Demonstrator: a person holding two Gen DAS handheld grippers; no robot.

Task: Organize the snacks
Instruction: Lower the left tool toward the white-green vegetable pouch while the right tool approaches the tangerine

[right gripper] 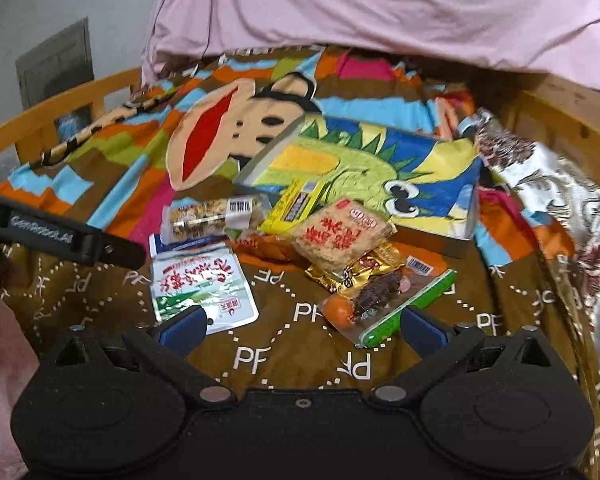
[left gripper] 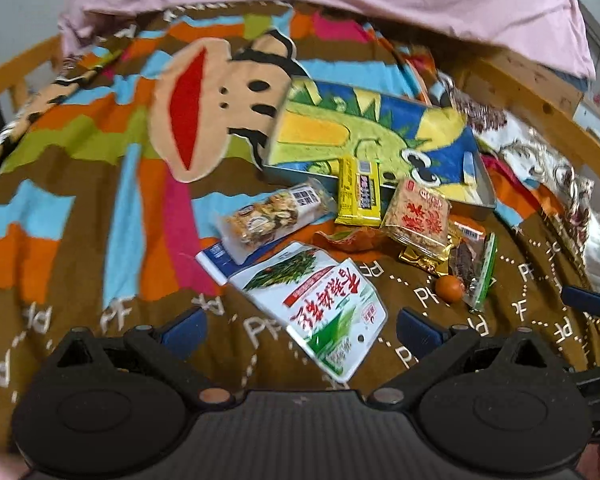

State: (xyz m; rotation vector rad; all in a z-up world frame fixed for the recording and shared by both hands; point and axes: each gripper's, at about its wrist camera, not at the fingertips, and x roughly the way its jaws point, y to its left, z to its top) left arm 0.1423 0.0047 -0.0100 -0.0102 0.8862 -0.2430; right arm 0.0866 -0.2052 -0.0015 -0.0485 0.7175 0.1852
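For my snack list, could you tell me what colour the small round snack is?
Orange; the round snack shows best in the right wrist view.

The letters "PF" are printed in white, repeated along dotted lines, on the brown bedspread (right gripper: pixel 300 312). "GenRobot.AI" can be read in white on the black bar of the left gripper (right gripper: pixel 40 229) at the left edge of the right wrist view. Red Chinese characters are printed on the white-and-green snack packet (left gripper: pixel 320 300) and on the clear rice-cracker packet (right gripper: pixel 336 236); they are not legible. Barcodes are seen on the nut bar wrapper (right gripper: pixel 240 205) and on a white label (right gripper: pixel 420 266).
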